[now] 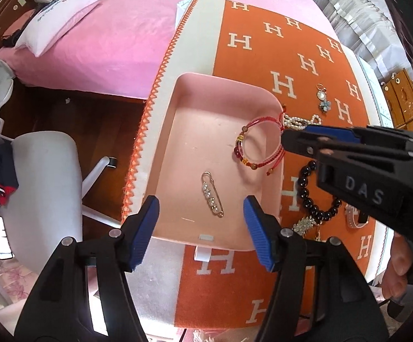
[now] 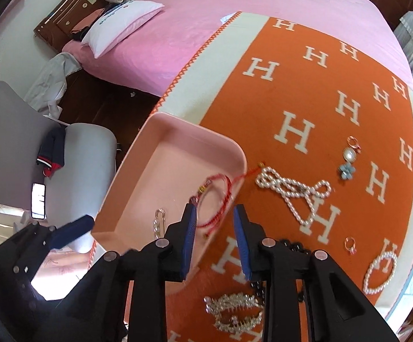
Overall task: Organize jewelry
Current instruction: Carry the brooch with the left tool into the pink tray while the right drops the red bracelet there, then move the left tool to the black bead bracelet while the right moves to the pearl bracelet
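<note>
My right hand-held gripper [image 2: 215, 228] hangs released over the red string bracelet [image 1: 259, 145] (partly hidden) in the pink tray [image 1: 178, 131]; my left hand-held gripper [image 1: 200, 222] gapes too.

Both tools are matte black plastic. The left gripper [image 1: 200, 228] has ribbed blue pads [image 1: 256, 228] and round silver screws. The right gripper [image 2: 215, 236] matches, with raised grey letters "DAS" [image 1: 364, 189] and bare fingers [image 1: 400, 268] behind them.
</note>
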A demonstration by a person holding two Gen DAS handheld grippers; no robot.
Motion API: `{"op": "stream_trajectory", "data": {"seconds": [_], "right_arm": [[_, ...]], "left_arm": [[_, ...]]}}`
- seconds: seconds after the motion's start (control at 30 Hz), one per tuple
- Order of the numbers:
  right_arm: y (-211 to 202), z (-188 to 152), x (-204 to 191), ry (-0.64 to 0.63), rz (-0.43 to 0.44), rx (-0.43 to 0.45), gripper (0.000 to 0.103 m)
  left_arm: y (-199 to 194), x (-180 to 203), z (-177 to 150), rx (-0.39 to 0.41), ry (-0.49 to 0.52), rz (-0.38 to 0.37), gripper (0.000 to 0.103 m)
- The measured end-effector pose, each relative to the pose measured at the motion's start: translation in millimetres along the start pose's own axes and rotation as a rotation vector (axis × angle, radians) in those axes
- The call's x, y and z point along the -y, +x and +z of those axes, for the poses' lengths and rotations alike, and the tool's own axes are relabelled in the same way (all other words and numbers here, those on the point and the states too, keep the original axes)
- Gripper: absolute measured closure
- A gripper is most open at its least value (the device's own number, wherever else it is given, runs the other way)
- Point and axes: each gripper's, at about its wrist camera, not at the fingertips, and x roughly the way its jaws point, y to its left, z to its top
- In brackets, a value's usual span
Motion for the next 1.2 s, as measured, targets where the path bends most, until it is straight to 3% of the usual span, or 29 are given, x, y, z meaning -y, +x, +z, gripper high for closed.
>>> {"op": "stream_trajectory", "data": {"seconds": [0.33, 0.43, 0.67, 1.03, 1.2], "right_arm": [[-33, -43, 10, 0.053, 0.002, 0.011, 0.074], [-46, -54, 14, 0.073, -0.006, 0.032, 0.069], [-73, -80, 30, 0.145, -0.011, 0.078, 0.069], [-110, -123, 81, 0.304, -0.031, 0.154, 0.069], [-126, -155, 115, 0.403, -0.043, 0.192, 0.069]], "left_arm": [[-16, 13, -13, 0.023, 0.064, -0.023, 0.044], [-21, 17, -16, 0.032, 0.079, -0.022, 0.044], [-28, 23, -20, 0.036, 0.108, -0.047, 0.044], [-41, 45, -24, 0.107, 0.202, -0.073, 0.044], [-38, 55, -24, 0.103, 0.240, -0.082, 0.044]]}}
